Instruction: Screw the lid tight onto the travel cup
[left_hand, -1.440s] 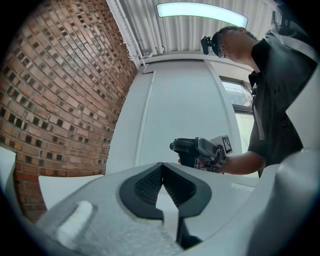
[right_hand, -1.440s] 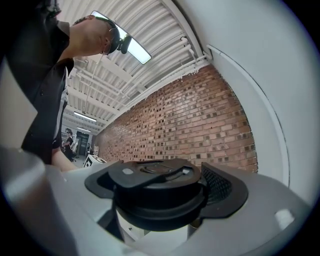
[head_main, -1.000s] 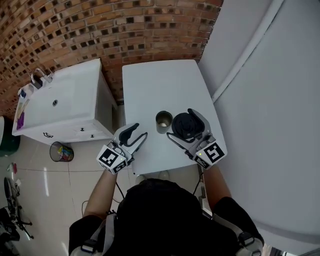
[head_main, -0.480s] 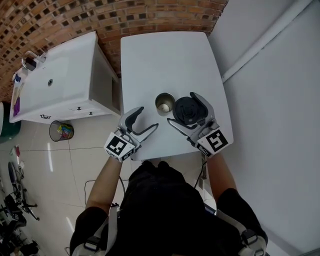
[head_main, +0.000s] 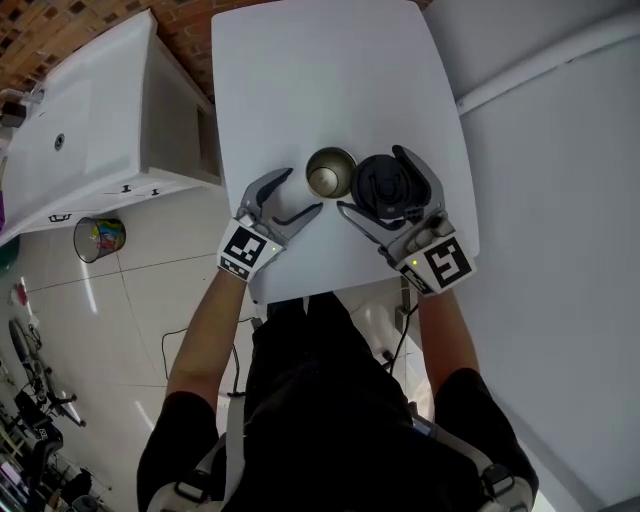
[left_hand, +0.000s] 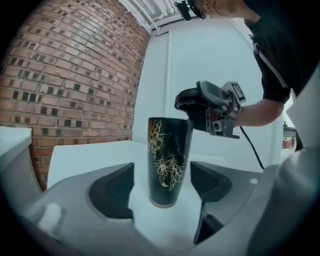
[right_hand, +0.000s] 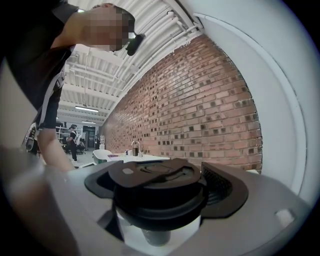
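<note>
The travel cup (head_main: 330, 172) stands upright and uncapped at the centre of the head view, on the lower half of the white table (head_main: 330, 70). The left tool (head_main: 298, 192) is released: its jaws have just been opening, and the cup stands between its 2 pads (left_hand: 112, 190) with a gap on each side. The right tool (head_main: 370, 178) is clenched on the black lid (head_main: 388, 188), just right of the cup's mouth and above its rim.

The likely trouble is that the tall, slim cup spins or tips if the lid is turned before the left tool closes on it. A lid set down tilted could also cross-thread and jam.

No brand or text is readable. The cup shows only a gold flower pattern (left_hand: 165, 167), and the tools' cubes (head_main: 440, 264) carry only black-and-white square markers.
</note>
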